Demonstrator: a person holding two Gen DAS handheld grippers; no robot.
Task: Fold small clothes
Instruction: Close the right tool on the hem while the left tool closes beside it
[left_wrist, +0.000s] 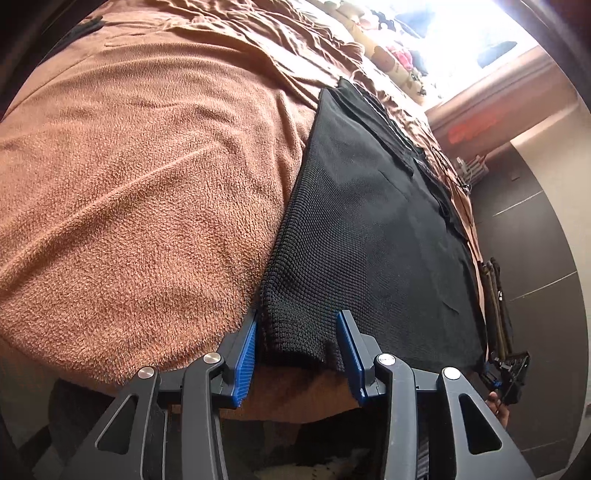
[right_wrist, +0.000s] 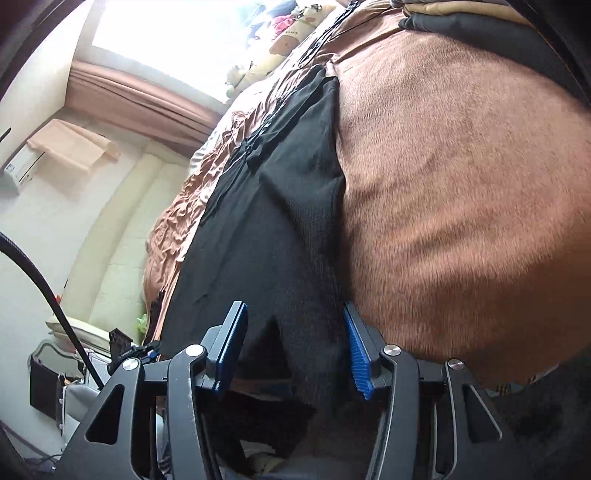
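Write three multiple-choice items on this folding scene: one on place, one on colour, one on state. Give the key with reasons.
1. Where does the black garment lie?
A. On the brown blanket
B. On the floor
C. On a chair

2. What colour are the pads of the left hand-held gripper?
A. Red
B. Blue
C. White

3. How does the right hand-held gripper stand to the garment?
A. Far above it
B. Its fingers straddle the near hem with gaps at the pads
C. Turned away from it

Key: 1 A, the garment is spread on the blanket covering the bed. 2 B, ribbed blue pads line both fingers. 3 B, black cloth sits between the fingers, with gaps showing.
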